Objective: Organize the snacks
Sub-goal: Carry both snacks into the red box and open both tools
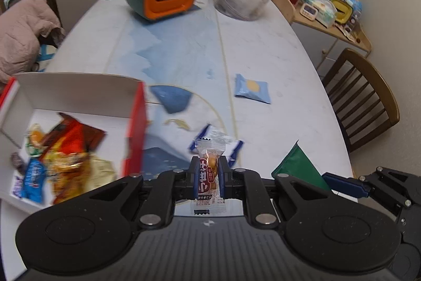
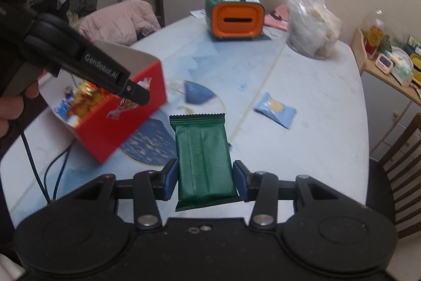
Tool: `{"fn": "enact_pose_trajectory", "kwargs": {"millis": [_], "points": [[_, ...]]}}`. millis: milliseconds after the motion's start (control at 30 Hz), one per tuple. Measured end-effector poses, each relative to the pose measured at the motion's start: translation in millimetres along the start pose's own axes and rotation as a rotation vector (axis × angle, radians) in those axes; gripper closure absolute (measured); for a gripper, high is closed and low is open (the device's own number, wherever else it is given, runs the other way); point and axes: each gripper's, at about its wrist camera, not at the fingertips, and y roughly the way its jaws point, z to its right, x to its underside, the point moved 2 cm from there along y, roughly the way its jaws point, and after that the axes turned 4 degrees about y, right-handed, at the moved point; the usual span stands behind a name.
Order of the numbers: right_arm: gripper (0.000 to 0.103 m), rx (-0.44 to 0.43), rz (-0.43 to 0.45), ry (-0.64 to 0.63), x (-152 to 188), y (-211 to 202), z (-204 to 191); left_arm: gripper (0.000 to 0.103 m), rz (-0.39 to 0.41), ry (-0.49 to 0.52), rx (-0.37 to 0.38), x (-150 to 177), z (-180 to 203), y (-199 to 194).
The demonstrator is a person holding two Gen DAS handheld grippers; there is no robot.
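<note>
Left gripper (image 1: 208, 173) is clamped on a small candy (image 1: 209, 170), right gripper (image 2: 204, 179) on a green bar (image 2: 204, 162) — both held above the bench (image 1: 263, 57); carry each over the red box (image 2: 123, 123) before letting go — candy first

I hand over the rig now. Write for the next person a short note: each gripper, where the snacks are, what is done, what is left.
Left gripper: shut on a small clear snack packet.
Right gripper: shut on a green packet.
Red box: on the table, left side, already holding several snacks.
Left: put both held packets in the box, then collect the light blue packet and the blue-white wrapper lying loose on the table.
</note>
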Motion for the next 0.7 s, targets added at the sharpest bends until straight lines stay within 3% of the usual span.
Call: {"fn": "enact_pose_trajectory", "kwargs": {"millis": [367, 700], "points": [[0.060, -0.055, 0.040, -0.040, -31.5, 1.0, -81.9, 0.090, 0.041, -0.055, -0.062, 15.5, -82.1, -46.9], [0.060, -0.059, 0.042, -0.079, -52.1, 29.1, -138.6, 0.090, 0.040, -0.072, -0.130, 25.3, -151.2, -59.4]]}}
